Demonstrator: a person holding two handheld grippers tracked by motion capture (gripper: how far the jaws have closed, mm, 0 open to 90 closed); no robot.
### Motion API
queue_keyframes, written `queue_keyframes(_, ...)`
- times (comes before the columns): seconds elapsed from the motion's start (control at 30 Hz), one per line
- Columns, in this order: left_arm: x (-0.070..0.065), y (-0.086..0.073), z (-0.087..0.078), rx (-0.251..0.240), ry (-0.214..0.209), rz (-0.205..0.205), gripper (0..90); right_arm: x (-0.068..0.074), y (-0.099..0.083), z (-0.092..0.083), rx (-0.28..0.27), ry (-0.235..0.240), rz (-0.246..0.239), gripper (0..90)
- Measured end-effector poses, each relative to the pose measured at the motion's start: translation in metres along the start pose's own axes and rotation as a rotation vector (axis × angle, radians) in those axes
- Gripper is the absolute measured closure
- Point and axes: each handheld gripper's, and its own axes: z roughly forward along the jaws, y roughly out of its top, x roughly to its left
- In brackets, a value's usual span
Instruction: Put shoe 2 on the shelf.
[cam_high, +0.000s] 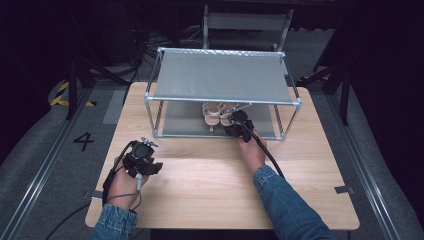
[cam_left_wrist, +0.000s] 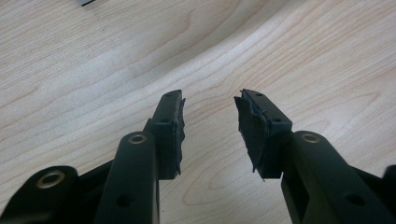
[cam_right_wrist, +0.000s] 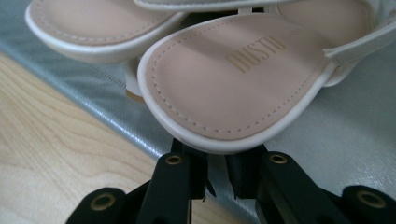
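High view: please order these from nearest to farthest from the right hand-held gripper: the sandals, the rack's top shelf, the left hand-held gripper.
From the right hand-held gripper:
1. Sandals, on the lower shelf, at its jaws.
2. Rack's top shelf, above and behind.
3. Left hand-held gripper, far left on the table.

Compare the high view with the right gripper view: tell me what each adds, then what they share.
High view adds: the whole rack with its top shelf, the left gripper on the left side of the table, and both forearms.
Right gripper view adds: gold lettering on the near sandal, its stitching, and the right gripper with its jaws tucked under that sandal's sole edge.
Shared: the sandals on the lower shelf, the right gripper at them, and the table.
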Motion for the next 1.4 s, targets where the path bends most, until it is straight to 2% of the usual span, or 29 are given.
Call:
queue_keyframes(0.17, -0.001, 0.003, 0.002, 0.001, 0.0, 0.006, 60.6, 0.0, 0.0, 0.004, -0.003, 0.001, 0.013, 77.8)
queue_keyframes(0.27, -0.002, 0.005, 0.003, 0.001, -0.005, 0.007, 60.5, 0.0, 0.0, 0.004, -0.001, -0.004, 0.003, 77.6)
queue_keyframes(0.4, -0.002, 0.009, 0.004, -0.001, -0.009, 0.016, 60.5, 0.002, -0.001, -0.003, -0.014, 0.0, 0.007, 63.8)
queue_keyframes(0.43, -0.002, 0.01, 0.005, -0.002, -0.015, 0.02, 60.5, 0.004, -0.002, -0.006, -0.011, 0.001, 0.02, 61.7)
queue_keyframes(0.53, -0.003, 0.013, 0.006, 0.001, -0.016, 0.026, 60.5, 0.004, -0.004, -0.017, -0.017, -0.019, 0.008, 59.3)
queue_keyframes(0.57, -0.003, 0.015, 0.007, 0.001, -0.015, 0.039, 60.5, 0.004, -0.006, -0.021, -0.024, -0.003, 0.009, 58.8)
queue_keyframes(0.67, -0.005, 0.017, 0.008, 0.004, -0.023, 0.032, 60.5, 0.003, -0.009, -0.031, -0.029, -0.004, 0.001, 58.1)
queue_keyframes(0.7, -0.007, 0.02, 0.009, 0.001, -0.024, 0.042, 60.5, 0.003, -0.012, -0.043, -0.034, 0.002, -0.003, 57.9)
queue_keyframes(0.77, -0.008, 0.02, 0.009, 0.002, -0.027, 0.038, 60.5, 0.003, -0.013, -0.046, -0.033, 0.005, 0.003, 58.0)
queue_keyframes(0.8, -0.009, 0.022, 0.009, 0.002, -0.026, 0.053, 60.4, 0.001, -0.017, -0.058, -0.037, 0.013, 0.006, 58.0)
queue_keyframes(0.9, -0.01, 0.023, 0.01, 0.002, -0.031, 0.048, 60.4, -0.002, -0.022, -0.075, -0.038, 0.029, 0.013, 58.0)
queue_keyframes(0.97, -0.01, 0.023, 0.01, 0.005, -0.029, 0.052, 60.4, -0.003, -0.024, -0.08, -0.043, 0.032, 0.016, 58.0)
queue_keyframes(1.1, -0.01, 0.021, 0.011, 0.007, -0.028, 0.045, 60.2, -0.014, -0.037, -0.109, -0.05, 0.051, 0.023, 57.7)
queue_keyframes(1.13, -0.009, 0.021, 0.01, 0.007, -0.025, 0.052, 60.2, -0.014, -0.037, -0.109, -0.05, 0.051, 0.023, 57.7)
queue_keyframes(1.23, -0.011, 0.019, 0.009, 0.007, -0.022, 0.037, 59.8, -0.021, -0.047, -0.126, -0.057, 0.066, 0.034, 57.5)
queue_keyframes(1.27, -0.009, 0.019, 0.008, 0.003, -0.022, 0.046, 59.8, -0.021, -0.047, -0.126, -0.057, 0.066, 0.034, 57.5)
queue_keyframes(1.33, -0.009, 0.018, 0.008, 0.004, -0.025, 0.034, 59.3, -0.025, -0.052, -0.133, -0.053, 0.074, 0.036, 56.9)
queue_keyframes(1.37, -0.007, 0.018, 0.008, 0.009, -0.024, 0.047, 58.7, -0.028, -0.055, -0.138, -0.051, 0.081, 0.042, 56.2)
queue_keyframes(1.4, -0.006, 0.017, 0.009, 0.009, -0.025, 0.04, 58.4, -0.03, -0.057, -0.141, -0.049, 0.087, 0.041, 55.6)
